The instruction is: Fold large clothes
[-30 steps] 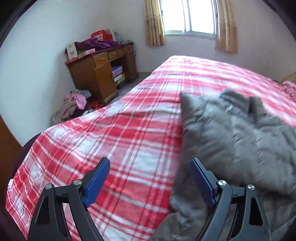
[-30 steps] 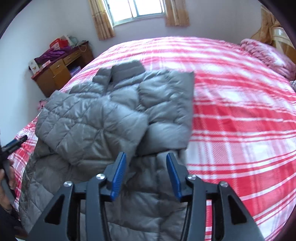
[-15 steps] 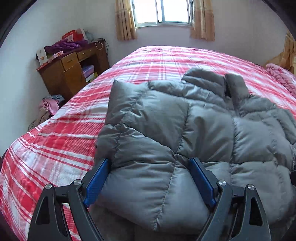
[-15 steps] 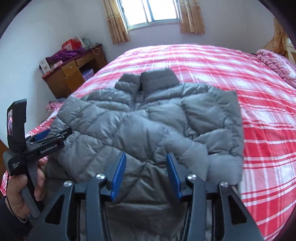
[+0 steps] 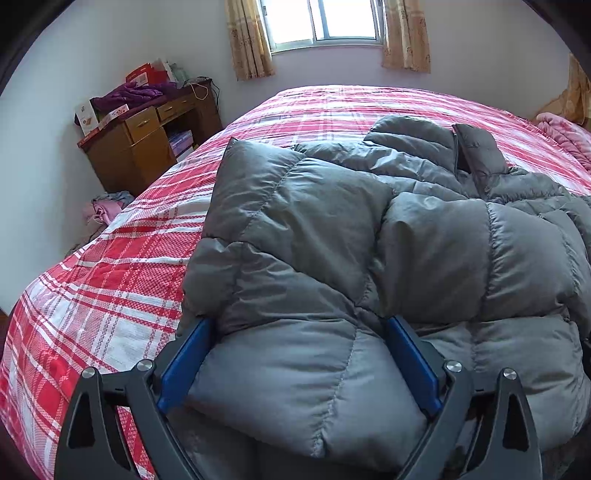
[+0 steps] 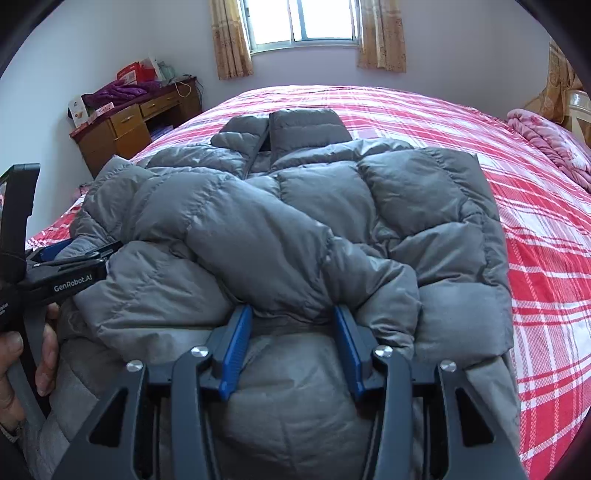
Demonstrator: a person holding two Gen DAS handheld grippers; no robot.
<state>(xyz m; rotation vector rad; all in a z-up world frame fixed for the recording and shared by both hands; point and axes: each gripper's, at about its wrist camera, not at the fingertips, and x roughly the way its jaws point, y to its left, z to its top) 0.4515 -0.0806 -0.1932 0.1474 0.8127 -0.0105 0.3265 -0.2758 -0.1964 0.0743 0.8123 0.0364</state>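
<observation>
A grey quilted puffer jacket (image 5: 369,229) lies on the red plaid bed, collar toward the window, both sleeves folded across its front. It also shows in the right wrist view (image 6: 295,221). My left gripper (image 5: 295,354) is open, its blue pads on either side of the folded sleeve's lower end at the jacket's left. My right gripper (image 6: 291,339) is open over the lower middle of the jacket, just below the crossed sleeve. The left gripper (image 6: 77,258) shows at the jacket's left edge in the right wrist view.
The bed (image 5: 110,295) has a red and white plaid cover. A wooden desk (image 5: 140,147) piled with boxes and purple cloth stands by the left wall, clothes on the floor beside it. A pink blanket (image 6: 546,144) lies at the bed's right. A window (image 6: 306,22) is behind.
Both grippers have moved in toward the jacket. The left one swung right from over bare bedcover onto the folded sleeve. The right sleeve now lies folded across the front.
</observation>
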